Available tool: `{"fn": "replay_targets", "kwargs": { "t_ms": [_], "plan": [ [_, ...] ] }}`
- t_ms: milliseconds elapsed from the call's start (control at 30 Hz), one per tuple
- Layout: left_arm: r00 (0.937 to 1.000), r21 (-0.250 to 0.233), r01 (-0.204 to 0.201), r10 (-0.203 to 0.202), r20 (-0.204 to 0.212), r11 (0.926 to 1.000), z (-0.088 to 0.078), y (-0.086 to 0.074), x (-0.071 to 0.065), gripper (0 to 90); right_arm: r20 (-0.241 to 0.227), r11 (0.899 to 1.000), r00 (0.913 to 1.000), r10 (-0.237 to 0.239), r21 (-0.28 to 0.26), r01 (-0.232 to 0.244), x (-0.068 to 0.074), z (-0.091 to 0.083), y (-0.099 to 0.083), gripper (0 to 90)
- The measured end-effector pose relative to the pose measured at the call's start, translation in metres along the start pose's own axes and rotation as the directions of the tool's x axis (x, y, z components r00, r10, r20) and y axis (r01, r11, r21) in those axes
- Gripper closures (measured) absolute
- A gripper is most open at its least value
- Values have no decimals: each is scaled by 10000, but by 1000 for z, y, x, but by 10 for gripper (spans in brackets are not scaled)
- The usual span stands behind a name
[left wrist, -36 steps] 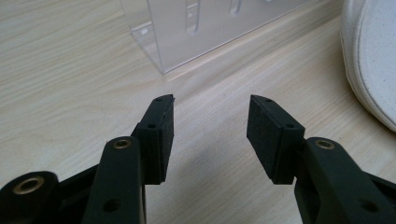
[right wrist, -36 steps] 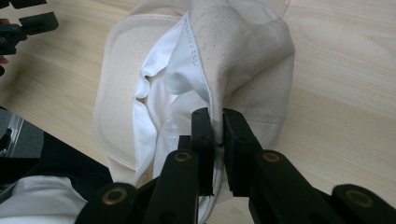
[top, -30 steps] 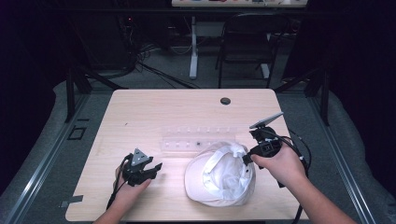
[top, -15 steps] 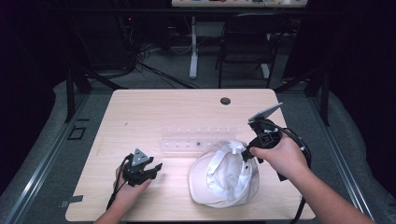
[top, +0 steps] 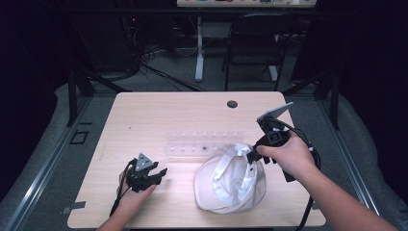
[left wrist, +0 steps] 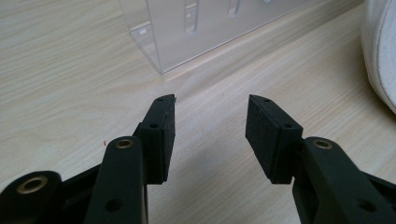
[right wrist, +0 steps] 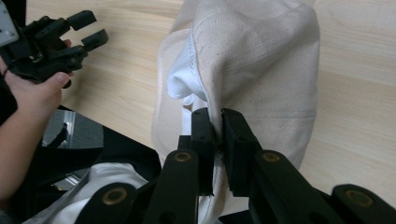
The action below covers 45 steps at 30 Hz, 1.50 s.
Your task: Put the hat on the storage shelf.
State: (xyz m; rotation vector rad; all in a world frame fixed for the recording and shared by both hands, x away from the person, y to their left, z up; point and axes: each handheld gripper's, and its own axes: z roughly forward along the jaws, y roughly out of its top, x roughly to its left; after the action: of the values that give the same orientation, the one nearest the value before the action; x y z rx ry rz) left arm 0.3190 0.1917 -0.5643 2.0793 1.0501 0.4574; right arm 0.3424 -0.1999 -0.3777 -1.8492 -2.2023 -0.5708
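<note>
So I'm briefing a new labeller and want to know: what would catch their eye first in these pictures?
First the floppy white fabric cap, lying inside-up on the near right of the pale wooden table, with the right gripper shut on its edge. Next the left gripper, open over bare wood at the near left. Between them, farther back, lies a clear plastic rack.

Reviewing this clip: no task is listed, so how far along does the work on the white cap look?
Done: the right tool is shut on the white cap's rim, lifting that edge. In hand: the cap mostly rests on the table, inside up. Left: the left tool is open and idle; the clear rack holds nothing I can make out.
</note>
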Motion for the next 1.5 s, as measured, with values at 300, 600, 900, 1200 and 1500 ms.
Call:
{"fn": "replay_targets", "kwargs": {
  "t_ms": [300,600,900,1200,1500],
  "plan": [
    [10000,-90,29,-29,-23,10000,0,0,0,532,123,9997,9999,-28,252,25,12,-4,6,838],
    [10000,-88,-9,9,32,10000,0,0,0,546,-1020,9972,9921,726,251,-704,10,-13,11,838],
    [10000,-41,45,-45,57,10000,1,-1,0,496,-1715,9961,9812,882,109,-876,10,-21,14,838],
    [9999,-9,-53,54,134,10000,1,0,-2,477,-2526,9938,9627,971,-273,-1074,8,-35,13,838],
    [9997,-63,-71,73,223,10000,2,0,-4,477,-3161,9915,9463,678,-839,-990,9,-55,19,838]
  ]
}}
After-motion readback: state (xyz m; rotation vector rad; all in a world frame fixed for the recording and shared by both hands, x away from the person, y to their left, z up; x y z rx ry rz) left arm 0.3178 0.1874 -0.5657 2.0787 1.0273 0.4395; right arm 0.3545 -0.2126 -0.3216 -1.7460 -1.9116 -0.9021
